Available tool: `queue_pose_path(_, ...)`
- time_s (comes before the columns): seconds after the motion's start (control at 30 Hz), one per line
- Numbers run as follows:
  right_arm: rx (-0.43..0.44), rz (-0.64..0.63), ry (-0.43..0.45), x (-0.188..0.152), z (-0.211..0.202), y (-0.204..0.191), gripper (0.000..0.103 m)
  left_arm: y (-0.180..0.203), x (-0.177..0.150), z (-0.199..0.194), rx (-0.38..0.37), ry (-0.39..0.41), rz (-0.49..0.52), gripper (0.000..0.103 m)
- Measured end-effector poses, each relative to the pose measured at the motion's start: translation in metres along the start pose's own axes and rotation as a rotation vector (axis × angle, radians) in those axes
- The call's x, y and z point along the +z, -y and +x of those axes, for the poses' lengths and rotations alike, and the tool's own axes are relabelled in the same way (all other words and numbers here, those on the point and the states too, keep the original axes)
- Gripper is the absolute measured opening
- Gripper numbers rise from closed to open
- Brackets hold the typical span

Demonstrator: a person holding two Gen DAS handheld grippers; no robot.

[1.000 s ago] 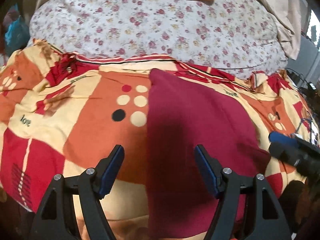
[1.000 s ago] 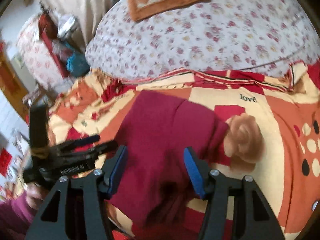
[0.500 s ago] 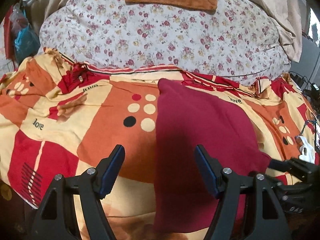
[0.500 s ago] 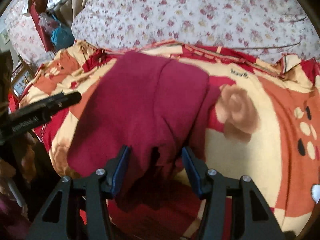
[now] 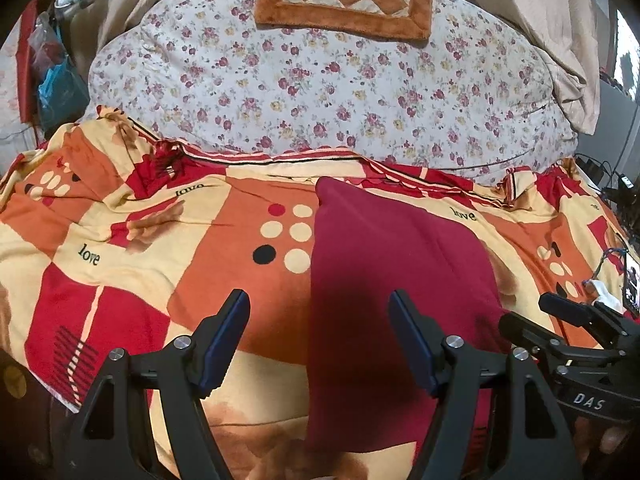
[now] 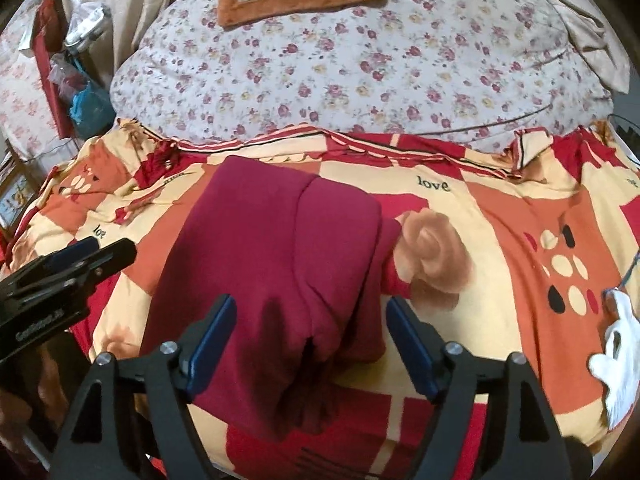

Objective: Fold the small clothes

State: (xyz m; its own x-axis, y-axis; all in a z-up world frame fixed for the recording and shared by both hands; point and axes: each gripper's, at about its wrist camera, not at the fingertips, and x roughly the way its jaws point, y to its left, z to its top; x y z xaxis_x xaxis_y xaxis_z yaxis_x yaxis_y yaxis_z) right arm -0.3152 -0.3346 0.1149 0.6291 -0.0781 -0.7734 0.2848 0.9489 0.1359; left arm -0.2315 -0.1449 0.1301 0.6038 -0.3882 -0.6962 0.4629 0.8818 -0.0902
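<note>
Maroon garment (image 6: 276, 264) lies folded lengthwise on the patterned bedspread (image 5: 120, 248), not yet made compact.

It fills the lower centre of both views as a long strip with one layer already turned over along its length; in my judgement the side fold is done and the cross folds from the near end are what remains. In the right wrist view the near hem is a little bunched. The left gripper (image 5: 318, 336) and the right gripper (image 6: 310, 336) both hover over the near end with jaws wide apart and nothing between them. For writing, the bedspread carries the word "love" several times, the right tool's body at the lower right of the left view reads "DAS", and the print on the left tool is too blurred to read.
</note>
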Motion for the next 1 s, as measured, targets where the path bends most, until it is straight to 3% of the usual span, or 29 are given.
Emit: queue_pose_path(1.0,-0.022,0.04,-0.019,-0.001,0.011,-0.004,0.083,0.001,-0.003,0.006,-0.011,-0.018,-0.004,0.052)
